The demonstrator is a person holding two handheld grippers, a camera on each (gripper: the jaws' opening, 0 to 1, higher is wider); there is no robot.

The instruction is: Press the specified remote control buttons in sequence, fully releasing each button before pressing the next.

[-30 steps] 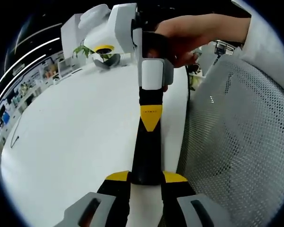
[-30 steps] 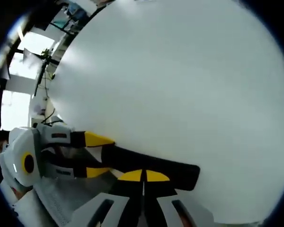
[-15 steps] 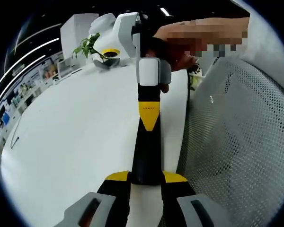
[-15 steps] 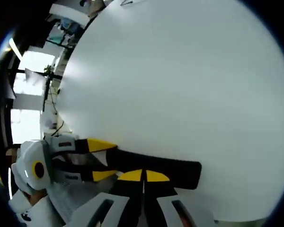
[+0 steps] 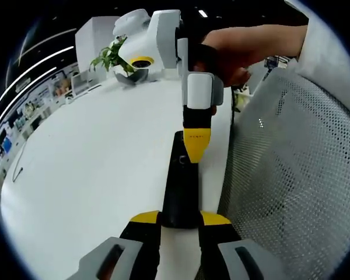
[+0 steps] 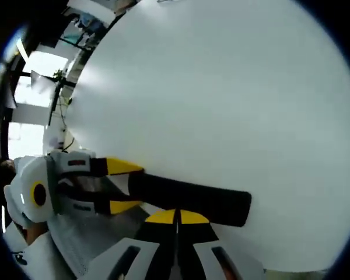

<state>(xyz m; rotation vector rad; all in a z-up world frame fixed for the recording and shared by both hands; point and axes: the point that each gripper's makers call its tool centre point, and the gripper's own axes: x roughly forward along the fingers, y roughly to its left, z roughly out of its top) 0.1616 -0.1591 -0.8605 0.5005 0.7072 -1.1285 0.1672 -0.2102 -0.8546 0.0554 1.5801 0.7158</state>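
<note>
Grips the remote [image 5: 179,195] by one short end with the left gripper [image 5: 181,219], yellow-tipped jaws closed narrowly on either side of the black body. Keeps it lying lengthwise away from that camera, along the near edge of the white worktop [image 5: 87,163], just beside a mesh chair back [image 5: 291,175]. Impossible to say from either view whether resting on the worktop or lifted slightly above it. Judged a steadying hold: pinning one end so the remote cannot slide or pivot under a press, with the button face turned up and unobstructed.

Brings in the right gripper [image 5: 195,146], carried by a hand [image 5: 233,46], from the far side, pointing down over the far half of the remote. Seen in the right gripper view, has the right gripper [image 6: 176,217] with its two yellow tips drawn together, nothing between them. Probably closed that way to make one narrow, stiff point, suited to poking a single button rather than grasping. Cannot tell whether touching the button face or just above it; no buttons distinguishable on the dark surface.

From the right gripper view, shows the remote [image 6: 192,198] as a dark bar across the worktop [image 6: 221,87], its left end clamped in the left gripper [image 6: 119,186]. Places the two grippers at opposite ends, so neither covers the other and the whole remote stays in sight.

Farther off, a potted plant [image 5: 108,55] at the worktop's far end.
</note>
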